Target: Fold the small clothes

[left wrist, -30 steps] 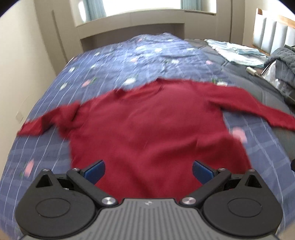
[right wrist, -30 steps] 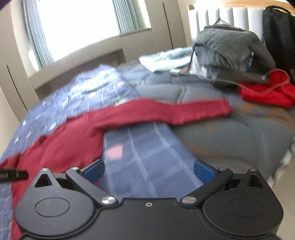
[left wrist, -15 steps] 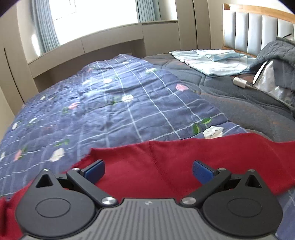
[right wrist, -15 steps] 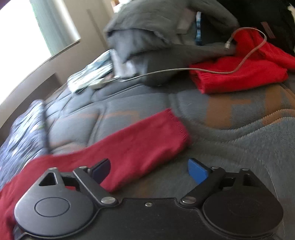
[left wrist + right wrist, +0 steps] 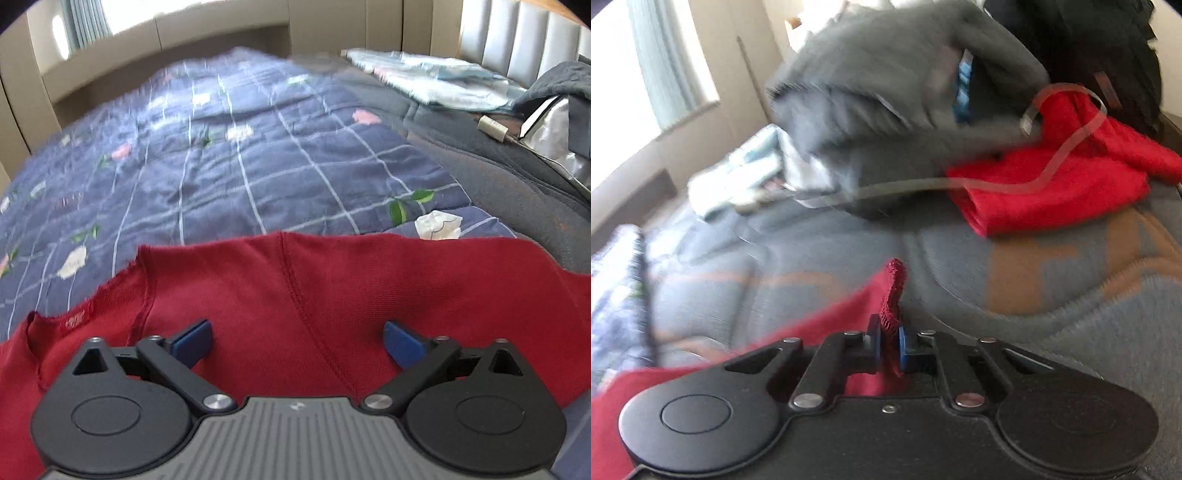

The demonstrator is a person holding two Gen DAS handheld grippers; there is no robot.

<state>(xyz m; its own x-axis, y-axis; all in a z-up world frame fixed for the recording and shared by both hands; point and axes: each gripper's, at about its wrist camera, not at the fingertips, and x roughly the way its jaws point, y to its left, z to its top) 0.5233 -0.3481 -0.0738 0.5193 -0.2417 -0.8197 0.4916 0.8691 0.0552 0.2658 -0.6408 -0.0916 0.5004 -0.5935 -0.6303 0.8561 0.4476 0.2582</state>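
Right gripper [image 5: 888,341] clamped tight on the cuff [image 5: 894,291] of the red sweater [image 5: 332,306], sleeve trailing off left, blurred. Left gripper [image 5: 297,341] spread wide, hovering over the sweater's shoulder seam, neckline at left. Beyond: blue checked quilt [image 5: 229,147], grey blanket [image 5: 1052,295], smeared grey jacket [image 5: 894,85].

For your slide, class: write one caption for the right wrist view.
Right tool shut on the cuff of the dark red sweater, above a grey blanket.
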